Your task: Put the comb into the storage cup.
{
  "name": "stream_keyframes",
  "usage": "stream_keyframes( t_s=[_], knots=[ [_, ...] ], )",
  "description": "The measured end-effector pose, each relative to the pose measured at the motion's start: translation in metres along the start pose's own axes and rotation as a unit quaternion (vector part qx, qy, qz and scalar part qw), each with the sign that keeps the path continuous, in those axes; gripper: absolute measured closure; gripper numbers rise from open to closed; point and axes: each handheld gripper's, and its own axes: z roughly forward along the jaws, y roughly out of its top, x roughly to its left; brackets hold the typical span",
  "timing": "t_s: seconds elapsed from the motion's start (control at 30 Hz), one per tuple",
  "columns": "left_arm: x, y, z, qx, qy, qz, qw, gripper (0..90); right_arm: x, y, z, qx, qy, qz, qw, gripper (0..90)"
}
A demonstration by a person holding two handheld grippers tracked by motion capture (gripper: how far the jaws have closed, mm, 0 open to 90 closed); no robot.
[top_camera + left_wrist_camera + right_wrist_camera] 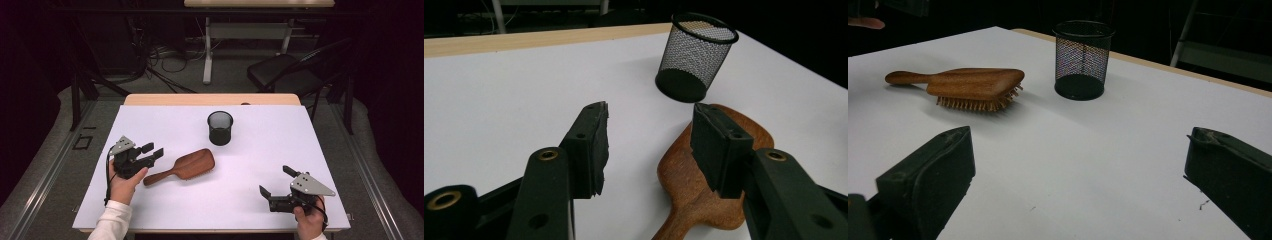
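One mesh cup (220, 128) upright beside hairbrush (186, 166); left hand-held gripper (153, 151) half-open, right hand-held gripper (276, 181) wide, both empty.

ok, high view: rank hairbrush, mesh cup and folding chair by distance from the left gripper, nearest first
1. Hairbrush, just right of the left gripper, handle end toward it.
2. Mesh cup, farther right and toward the table's far edge.
3. Folding chair, on the floor beyond the table, far right.

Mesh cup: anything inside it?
In the high view the black mesh cup stands upright, its inside dark with nothing showing above the rim. Through the mesh in the right gripper view no item shows; the solid base band hides the very bottom.
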Motion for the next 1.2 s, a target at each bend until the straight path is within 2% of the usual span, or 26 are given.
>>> stream_keyframes(
  t_s=[0.1,0.17,0.23,0.33,0.47,0.6,0.67,0.8,0.93,1.03,1.2],
  knots=[
    [0.000,-0.004,0.002,0.006,-0.003,0.001,1.0000,50.1,0.000,0.000,0.000,-0.001,0.001,0.001,1.0000,0.0],
    [0.001,-0.007,0.002,0.010,0.002,0.006,0.9999,50.5,0.000,0.000,0.000,0.000,0.003,0.002,1.0000,0.0],
    [0.002,-0.010,0.002,0.019,0.011,-0.003,0.9997,50.7,0.001,0.000,0.000,-0.001,0.007,0.001,1.0000,0.0],
    [0.005,-0.013,0.001,0.024,0.022,-0.004,0.9995,52.7,0.001,0.000,0.000,0.000,0.010,0.000,1.0000,0.0],
    [0.010,-0.020,0.000,0.029,0.031,-0.009,0.9991,63.1,0.001,0.000,0.000,0.000,0.010,0.000,0.9999,0.0],
    [0.017,-0.027,0.002,0.057,0.032,-0.020,0.9977,71.6,0.000,0.000,0.001,0.001,0.012,0.000,0.9999,0.0],
    [0.018,-0.029,0.002,0.061,0.034,-0.023,0.9973,78.3,0.000,0.000,0.001,0.002,0.012,-0.001,0.9999,0.0],
    [0.021,-0.032,0.003,0.073,0.037,-0.027,0.9963,83.2,0.000,-0.001,0.002,0.003,0.013,0.000,0.9999,0.0],
    [0.025,-0.037,0.007,0.094,0.042,-0.036,0.9940,89.4,0.001,-0.001,0.002,0.004,0.015,-0.001,0.9999,0.0],
    [0.029,-0.042,0.011,0.114,0.044,-0.049,0.9913,89.8,0.001,-0.001,0.002,0.006,0.016,-0.001,0.9999,0.0],
    [0.033,-0.045,0.014,0.127,0.048,-0.059,0.9889,90.0,0.000,-0.001,0.003,0.007,0.016,-0.001,0.9998,0.0]
  ],
)
